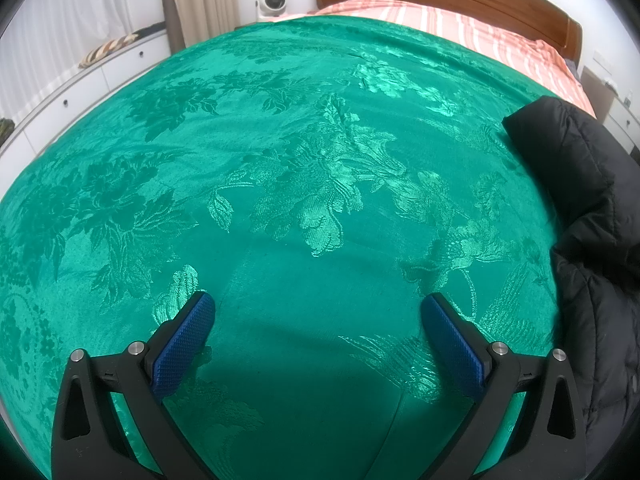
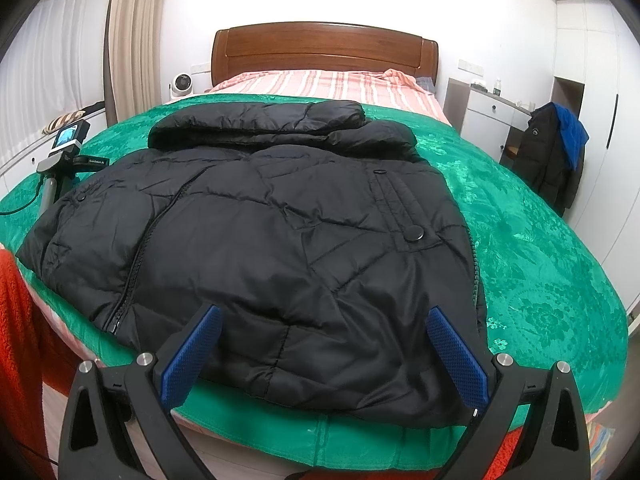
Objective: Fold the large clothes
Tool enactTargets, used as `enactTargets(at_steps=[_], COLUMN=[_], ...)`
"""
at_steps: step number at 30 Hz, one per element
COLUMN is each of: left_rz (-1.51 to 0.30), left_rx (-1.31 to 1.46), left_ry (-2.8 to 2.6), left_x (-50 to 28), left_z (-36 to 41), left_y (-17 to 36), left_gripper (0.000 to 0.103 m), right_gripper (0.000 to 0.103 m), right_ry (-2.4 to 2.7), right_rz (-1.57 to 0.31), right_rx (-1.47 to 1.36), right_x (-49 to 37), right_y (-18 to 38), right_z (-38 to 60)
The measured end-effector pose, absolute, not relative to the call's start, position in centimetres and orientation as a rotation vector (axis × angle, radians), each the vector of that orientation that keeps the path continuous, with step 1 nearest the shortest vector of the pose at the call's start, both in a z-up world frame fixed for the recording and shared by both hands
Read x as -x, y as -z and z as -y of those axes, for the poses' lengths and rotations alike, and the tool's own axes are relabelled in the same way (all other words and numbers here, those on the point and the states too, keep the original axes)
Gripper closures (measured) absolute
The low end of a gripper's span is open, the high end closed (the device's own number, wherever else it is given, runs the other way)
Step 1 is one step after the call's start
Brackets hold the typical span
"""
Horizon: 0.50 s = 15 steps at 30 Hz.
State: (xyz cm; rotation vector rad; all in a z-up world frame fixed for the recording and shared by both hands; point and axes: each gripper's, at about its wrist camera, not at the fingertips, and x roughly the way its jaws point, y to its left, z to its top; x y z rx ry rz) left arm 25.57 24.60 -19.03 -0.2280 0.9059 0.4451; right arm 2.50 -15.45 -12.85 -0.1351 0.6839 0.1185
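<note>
Lying spread across the green cover [image 2: 540,240] of the bed [image 2: 324,46], mid-frame in the right wrist view: black jacket [image 2: 280,220], front up, zipper running down its left part, two round snaps on a flap right of centre, collar or hood bunched at the top toward the headboard. Hem closest to the camera, reaching the near edge of the bed, low in the frame.

Right gripper [image 2: 324,348] at the bottom of that frame, jaws spread wide, blue pads [image 2: 188,360] apart with nothing between them; jacket hem seen through the gap, contact with the cloth not clear. Left gripper [image 1: 318,340] at the bottom of the left wrist view, jaws likewise wide apart and holding nothing, above bare green cover [image 1: 280,160] with its woven flower pattern. Only an edge of the jacket [image 1: 592,220] visible there, at the right side of the frame.

Seen from outside in the right wrist view, at the left edge of the frame beside the jacket's sleeve: the other handheld device [image 2: 64,156], small screen lit, cable trailing off left. Striped pink sheet [image 2: 320,84] beyond the green cover, toward the headboard. Small white fan [image 2: 181,85] left of the headboard. Dark coat with a blue garment [image 2: 556,152] hanging at the right of the frame, by a white cabinet [image 2: 486,108]. Red fabric [image 2: 24,340] at the lower left.
</note>
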Motion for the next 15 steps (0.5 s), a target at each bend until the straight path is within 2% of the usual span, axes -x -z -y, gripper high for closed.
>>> enactTargets(at_steps=[15], left_rz=[-0.906], left_rx=[0.228], left_ry=[-0.445], left_x=[-25.58], left_z=[-24.60], left_y=[19.05], left_gripper=[0.000], right_gripper=[0.002], right_ry=[-0.117], right_rz=[-0.692], right_rx=[0.132], right_x=[-2.52], right_y=[12.96], right_z=[15.52])
